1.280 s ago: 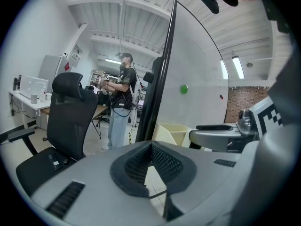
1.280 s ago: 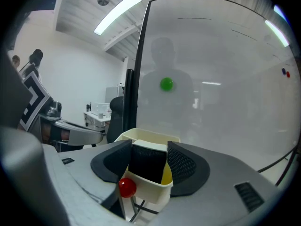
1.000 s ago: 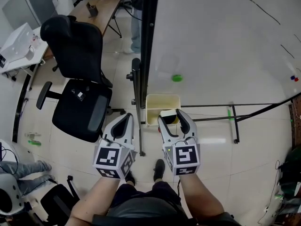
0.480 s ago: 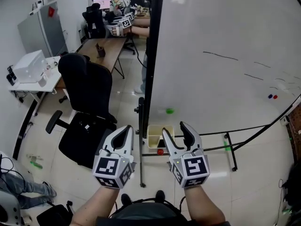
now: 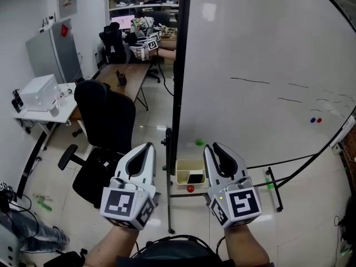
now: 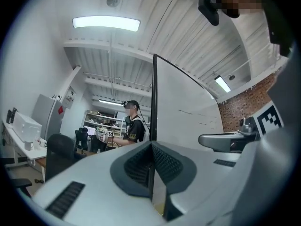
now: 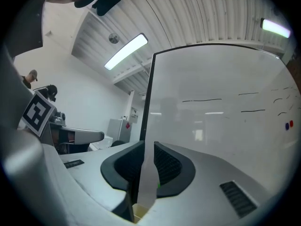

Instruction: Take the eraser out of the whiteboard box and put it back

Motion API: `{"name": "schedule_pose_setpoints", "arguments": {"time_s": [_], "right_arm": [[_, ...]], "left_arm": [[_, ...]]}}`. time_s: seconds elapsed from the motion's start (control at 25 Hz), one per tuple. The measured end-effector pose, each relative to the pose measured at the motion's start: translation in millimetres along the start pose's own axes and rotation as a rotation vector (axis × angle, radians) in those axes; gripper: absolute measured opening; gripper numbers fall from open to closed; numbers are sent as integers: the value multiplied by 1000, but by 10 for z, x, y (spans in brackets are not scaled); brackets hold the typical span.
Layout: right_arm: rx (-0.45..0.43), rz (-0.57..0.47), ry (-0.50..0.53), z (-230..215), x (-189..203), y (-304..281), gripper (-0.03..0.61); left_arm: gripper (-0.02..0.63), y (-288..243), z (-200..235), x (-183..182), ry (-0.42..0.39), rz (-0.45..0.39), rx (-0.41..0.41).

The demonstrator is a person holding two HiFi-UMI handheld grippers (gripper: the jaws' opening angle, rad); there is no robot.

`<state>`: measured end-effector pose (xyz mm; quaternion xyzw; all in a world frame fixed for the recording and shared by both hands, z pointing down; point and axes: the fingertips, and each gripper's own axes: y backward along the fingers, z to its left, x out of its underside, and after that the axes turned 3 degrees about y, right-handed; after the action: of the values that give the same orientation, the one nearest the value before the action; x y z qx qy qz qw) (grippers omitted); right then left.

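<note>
In box (image 5: 179, 171): eraser (image 5: 195, 178) left-right | left hand-held gripper (image 5: 148, 147) closed | right hand-held gripper (image 5: 213, 147) just-narrowed, empty

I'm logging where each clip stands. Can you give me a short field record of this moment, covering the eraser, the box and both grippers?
eraser: dark, lying in the box, not held
whiteboard box: cream, open-topped, low by the whiteboard's left edge
left gripper: fingers together, empty, clear of the box
right gripper: fingers narrowly apart, just been closing, nothing between them
whiteboard: upright, a few dark marks
office chair: black, left of the board
</note>
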<state>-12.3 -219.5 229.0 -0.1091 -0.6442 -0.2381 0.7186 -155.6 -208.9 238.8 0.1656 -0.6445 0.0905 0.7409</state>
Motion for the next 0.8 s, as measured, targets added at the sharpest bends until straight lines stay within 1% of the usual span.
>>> {"name": "schedule_pose_setpoints", "arguments": {"time_s": [0.08,0.12,0.52,0.64,0.8], "right_arm": [[11,-10,8,-4,-37,13,17],[14,-12,10,-7,-45,14,10],[11,-9,7,44,-64,12,9],[22,-2,9,95,-66,26,8],[45,24,24,166,-59,83,8]], "left_arm": [[32,4,-24,-29,5,1,11],[32,2,-28,-36,7,0,14],[31,-12,-42,8,19,23,49],[31,13,-16,14,16,20,68],[32,64,10,118,35,44,107]]}}
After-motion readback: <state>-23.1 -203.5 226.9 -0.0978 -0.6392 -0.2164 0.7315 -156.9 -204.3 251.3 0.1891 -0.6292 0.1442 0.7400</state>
